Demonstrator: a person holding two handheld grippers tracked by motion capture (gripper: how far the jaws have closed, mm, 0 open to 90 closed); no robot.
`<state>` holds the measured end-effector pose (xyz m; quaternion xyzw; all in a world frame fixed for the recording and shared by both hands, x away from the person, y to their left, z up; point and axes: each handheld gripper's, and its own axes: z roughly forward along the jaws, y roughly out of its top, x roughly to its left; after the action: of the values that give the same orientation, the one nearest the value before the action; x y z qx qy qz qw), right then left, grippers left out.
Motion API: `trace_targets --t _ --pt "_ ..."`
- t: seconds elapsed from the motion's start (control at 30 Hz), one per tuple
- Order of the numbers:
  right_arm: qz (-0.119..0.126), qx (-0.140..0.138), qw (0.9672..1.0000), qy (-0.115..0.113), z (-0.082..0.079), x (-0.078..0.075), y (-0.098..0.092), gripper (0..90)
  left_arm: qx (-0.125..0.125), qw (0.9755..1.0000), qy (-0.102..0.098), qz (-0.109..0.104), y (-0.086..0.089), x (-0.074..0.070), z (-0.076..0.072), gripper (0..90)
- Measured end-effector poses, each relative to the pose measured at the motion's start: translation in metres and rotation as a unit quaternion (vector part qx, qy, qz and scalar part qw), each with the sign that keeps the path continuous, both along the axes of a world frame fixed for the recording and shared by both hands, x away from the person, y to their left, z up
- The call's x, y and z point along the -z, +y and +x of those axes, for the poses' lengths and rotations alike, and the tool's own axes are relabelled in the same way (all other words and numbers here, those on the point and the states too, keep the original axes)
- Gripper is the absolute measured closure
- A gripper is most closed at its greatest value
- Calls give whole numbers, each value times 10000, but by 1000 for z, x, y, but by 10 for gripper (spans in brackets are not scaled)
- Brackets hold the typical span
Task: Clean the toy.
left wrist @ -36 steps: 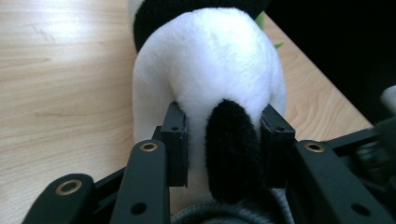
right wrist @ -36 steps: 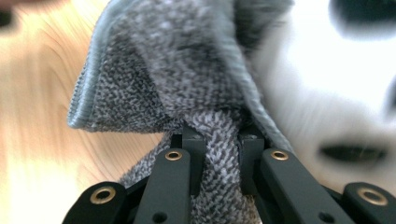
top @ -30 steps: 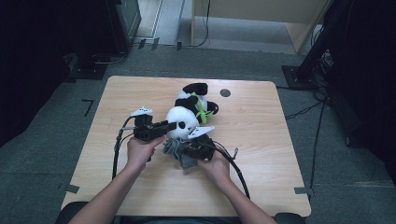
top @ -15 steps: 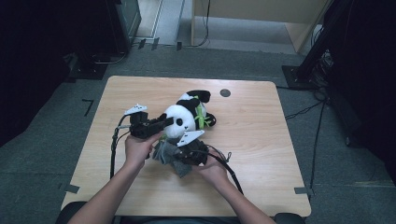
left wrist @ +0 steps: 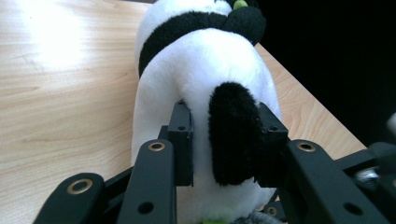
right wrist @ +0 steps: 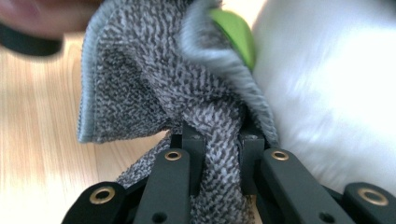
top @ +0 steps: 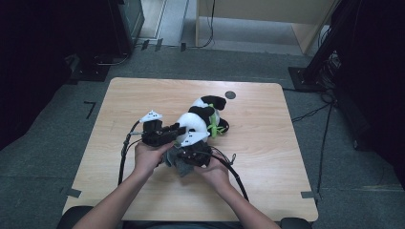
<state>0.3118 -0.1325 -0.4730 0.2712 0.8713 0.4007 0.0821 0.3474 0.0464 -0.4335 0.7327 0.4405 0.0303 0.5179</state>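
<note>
The left gripper clamps the black-and-white plush panda, now dragged nearer. The right gripper pinches a grey terry cloth, seemingly ready for wiping.

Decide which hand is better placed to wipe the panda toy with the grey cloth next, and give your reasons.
Right. The right claw is shut on the grey cloth, which lies against the panda toy. The left claw is busy clamping the panda's black ear, steadying it.

Black brass-riveted tool, trailing cable
</note>
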Motion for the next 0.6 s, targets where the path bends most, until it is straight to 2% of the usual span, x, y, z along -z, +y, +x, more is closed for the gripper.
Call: trace_targets --t 0.1,0.23,0.47,0.6 --pt "-170 69 9992 357 4 12 -5 797 -24 10000 -12 -17 2 0 1 668" --pt "-166 138 9978 620 10 17 -14 797 -65 9999 3 -84 5 0 3 668" --pt "-295 273 9960 796 16 13 -31 794 -47 9999 -30 -160 7 -2 4 671" --pt "-335 470 9957 731 21 11 -43 794 -86 9997 -100 -224 10 -6 3 673"
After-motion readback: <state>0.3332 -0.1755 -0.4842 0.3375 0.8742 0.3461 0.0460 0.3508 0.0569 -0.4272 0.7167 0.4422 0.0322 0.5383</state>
